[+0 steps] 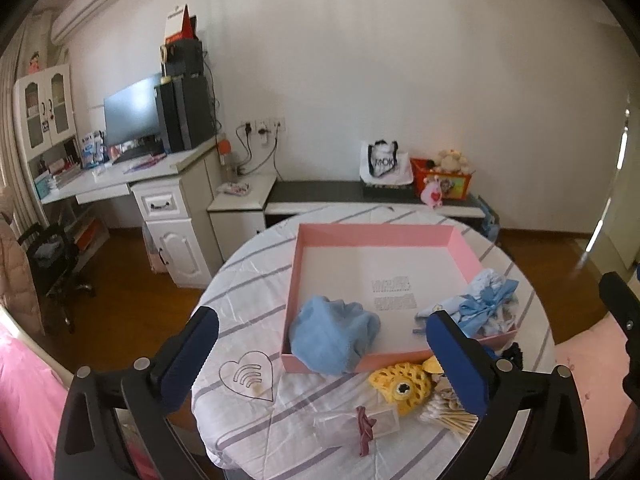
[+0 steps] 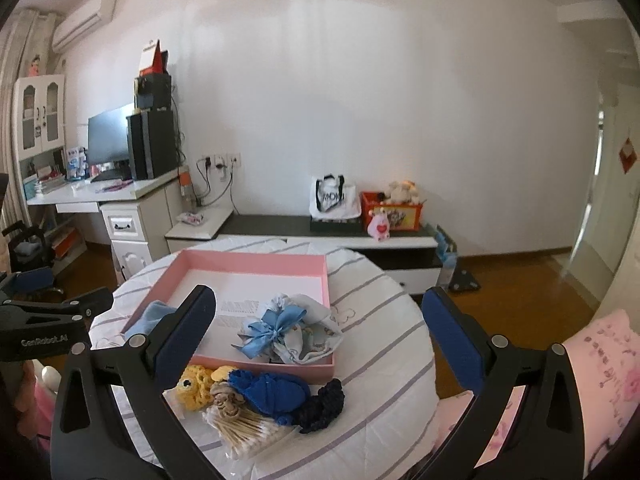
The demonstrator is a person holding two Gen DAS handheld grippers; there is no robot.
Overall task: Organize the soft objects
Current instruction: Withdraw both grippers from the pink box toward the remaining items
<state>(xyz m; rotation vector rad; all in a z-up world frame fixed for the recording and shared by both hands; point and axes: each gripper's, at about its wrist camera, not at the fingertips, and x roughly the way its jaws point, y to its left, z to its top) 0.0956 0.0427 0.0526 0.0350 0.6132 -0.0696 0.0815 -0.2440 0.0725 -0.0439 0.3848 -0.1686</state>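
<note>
A shallow pink box [image 1: 380, 234] sits on the round table. In it lie a light blue cloth [image 1: 334, 336] at the near left corner and a white cloth with a blue bow [image 1: 486, 304] at the right. In front of the box are a yellow crochet toy [image 1: 400, 384], a dark blue knitted piece [image 2: 272, 394] and a navy scrunchie [image 2: 324, 404]. My left gripper [image 1: 322, 318] hangs open above the table's near side, holding nothing. My right gripper [image 2: 320, 298] is also open and empty, above the box [image 2: 248, 258] and the bow cloth [image 2: 288, 328].
A striped white cloth covers the table [image 1: 248, 280]. Cotton swabs [image 2: 248, 428] and a clear packet with a maroon ribbon [image 1: 360, 424] lie near the front edge. Pink bedding [image 2: 600, 360] is at the right. A desk with a monitor [image 1: 132, 110] and a low bench [image 1: 340, 192] stand behind.
</note>
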